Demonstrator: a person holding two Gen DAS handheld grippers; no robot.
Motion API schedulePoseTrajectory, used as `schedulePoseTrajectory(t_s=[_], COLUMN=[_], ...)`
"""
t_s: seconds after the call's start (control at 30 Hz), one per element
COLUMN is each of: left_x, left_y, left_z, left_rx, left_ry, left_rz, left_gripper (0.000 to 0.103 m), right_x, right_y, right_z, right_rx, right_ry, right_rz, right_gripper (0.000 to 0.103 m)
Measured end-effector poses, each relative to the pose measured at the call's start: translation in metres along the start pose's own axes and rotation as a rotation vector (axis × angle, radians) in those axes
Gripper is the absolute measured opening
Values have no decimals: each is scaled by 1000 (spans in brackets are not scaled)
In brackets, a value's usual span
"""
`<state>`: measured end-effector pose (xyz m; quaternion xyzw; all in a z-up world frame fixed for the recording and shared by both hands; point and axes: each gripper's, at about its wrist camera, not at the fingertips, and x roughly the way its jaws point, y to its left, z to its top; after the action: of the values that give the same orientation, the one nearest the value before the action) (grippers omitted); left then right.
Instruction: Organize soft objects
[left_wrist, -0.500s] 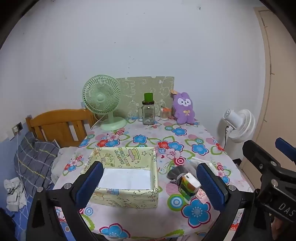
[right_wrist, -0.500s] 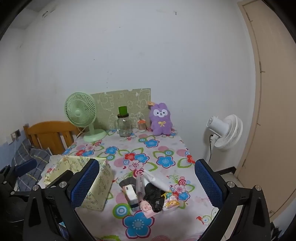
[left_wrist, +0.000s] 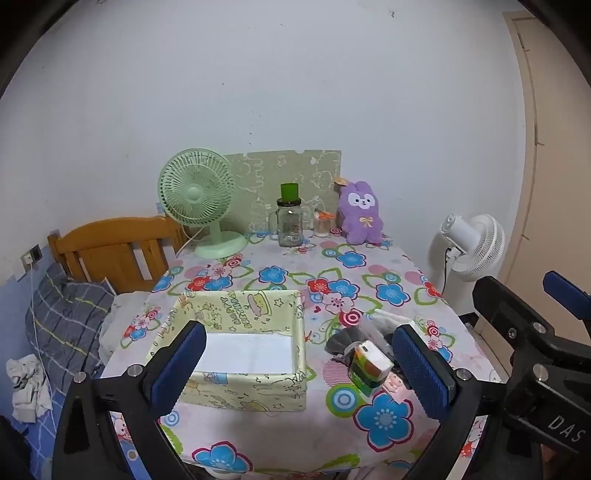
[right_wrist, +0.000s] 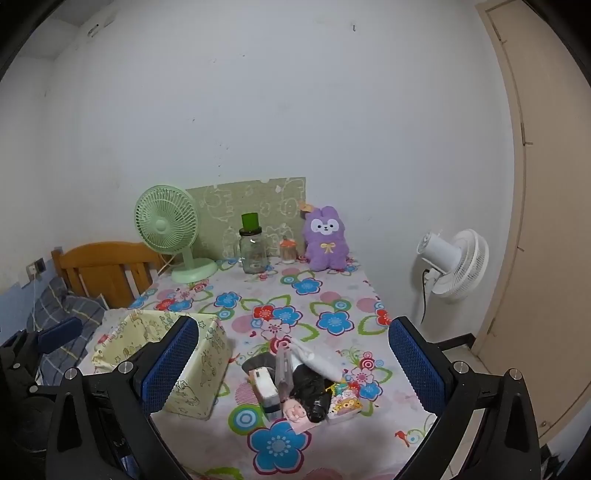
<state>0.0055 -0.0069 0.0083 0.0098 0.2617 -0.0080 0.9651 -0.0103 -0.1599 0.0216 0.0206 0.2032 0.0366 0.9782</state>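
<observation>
While the pile of small items (right_wrist: 295, 384) is lying on the flowered tablecloth (right_wrist: 332, 295) just right of the fabric box (left_wrist: 236, 347), nothing in it is being touched. In the half second before this moment almost nothing is changing: both views are holding the same framing, the pile and box are sitting where they were, and neither tool is closing in. My judgement is that the sorting is not yet started and the approach is only being lined up.

The left gripper (left_wrist: 295, 365) is hanging above the near table edge with its blue pads spread wide apart and nothing between them. The right gripper (right_wrist: 291, 365) is likewise standing fully apart and empty, framing the pile from above.

The right wrist view is showing the pile plainly: a white pouch, a black wrapped bundle, a clear packet, a pink card and a cartoon-printed packet, all touching one another. The left wrist view is hiding much of that behind its right pad, showing mainly a green-and-white tissue pack (left_wrist: 369, 369). It is, however, showing the inside of the box, which is holding only a white liner; the right view is showing just the box's outer wall.

At the far edge a purple plush rabbit (right_wrist: 327, 240) is sitting beside a glass jar (right_wrist: 253, 251) and a green fan (right_wrist: 166, 229), well apart from both grippers.
</observation>
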Motion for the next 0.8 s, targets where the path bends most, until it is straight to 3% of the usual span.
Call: schedulePoseTrajectory(t_s=[0.8], left_x=[2], left_y=[-4], left_z=[-13], left_rx=[-2], left_ry=[-20], left_rz=[11], left_gripper=[101], right_x=[2], right_y=[-6], right_z=[-1], right_rx=[5], right_ry=[22], right_rz=[2], right_gripper=[103])
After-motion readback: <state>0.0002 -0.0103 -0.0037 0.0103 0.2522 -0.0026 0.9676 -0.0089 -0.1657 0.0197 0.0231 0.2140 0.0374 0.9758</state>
